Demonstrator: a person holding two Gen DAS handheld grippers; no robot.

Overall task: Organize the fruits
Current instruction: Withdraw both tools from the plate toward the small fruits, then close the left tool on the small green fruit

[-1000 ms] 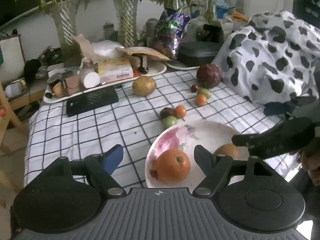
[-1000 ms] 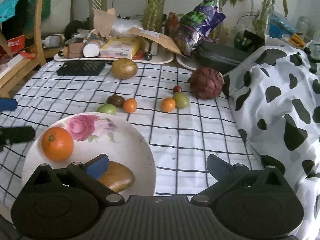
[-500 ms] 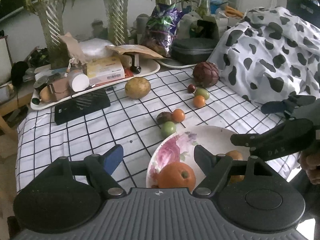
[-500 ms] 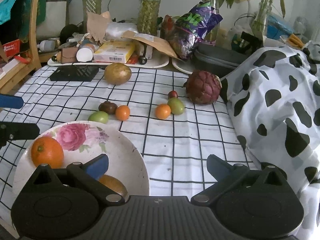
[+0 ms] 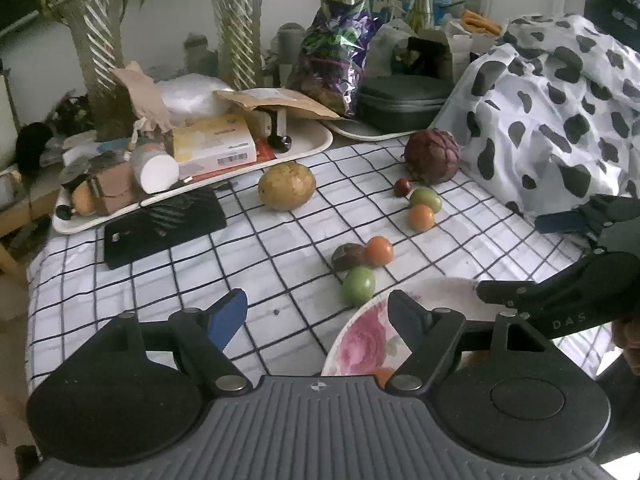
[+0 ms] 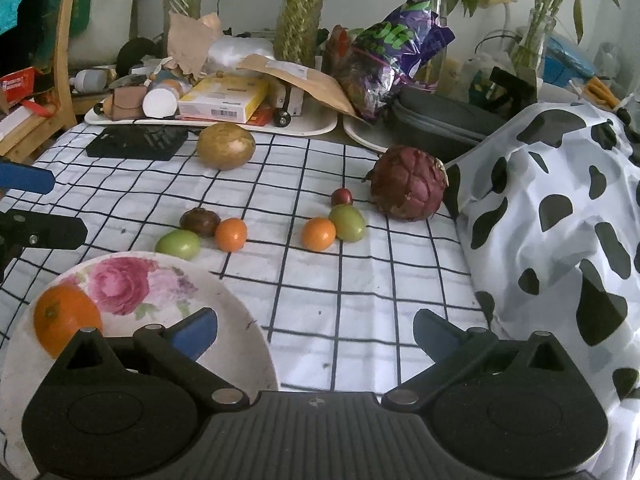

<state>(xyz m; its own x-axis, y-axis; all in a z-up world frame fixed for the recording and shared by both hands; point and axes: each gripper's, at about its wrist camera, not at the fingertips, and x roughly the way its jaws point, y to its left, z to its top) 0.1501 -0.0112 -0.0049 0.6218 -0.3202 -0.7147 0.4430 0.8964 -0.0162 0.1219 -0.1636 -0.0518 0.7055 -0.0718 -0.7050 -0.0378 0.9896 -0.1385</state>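
A floral white plate [image 6: 240, 320] sits near the front of the checked tablecloth and holds an orange [image 6: 64, 316]; it also shows in the left wrist view [image 5: 440, 284]. Small fruits lie beyond it: a green one [image 6: 178, 243], a brown one [image 6: 199, 221], two small orange ones [image 6: 231, 234] [image 6: 318, 234], a green one [image 6: 347, 223], a small red one [image 6: 341, 197]. A yellow-brown round fruit [image 6: 226, 146] and a purple scaly fruit [image 6: 408, 182] lie farther back. My left gripper [image 5: 318, 316] is open and empty. My right gripper [image 6: 316, 330] is open and empty.
A cluttered white tray [image 6: 312, 126] with boxes, a black case [image 6: 440, 120], a purple bag [image 6: 392, 56] and plant vases stand at the back. A black pad [image 6: 136, 142] lies back left. A cow-print cloth [image 6: 560, 200] covers the right side.
Both grippers have pulled back and up from the plate. The second brown fruit on the plate is now hidden behind the grippers. Both stay open.
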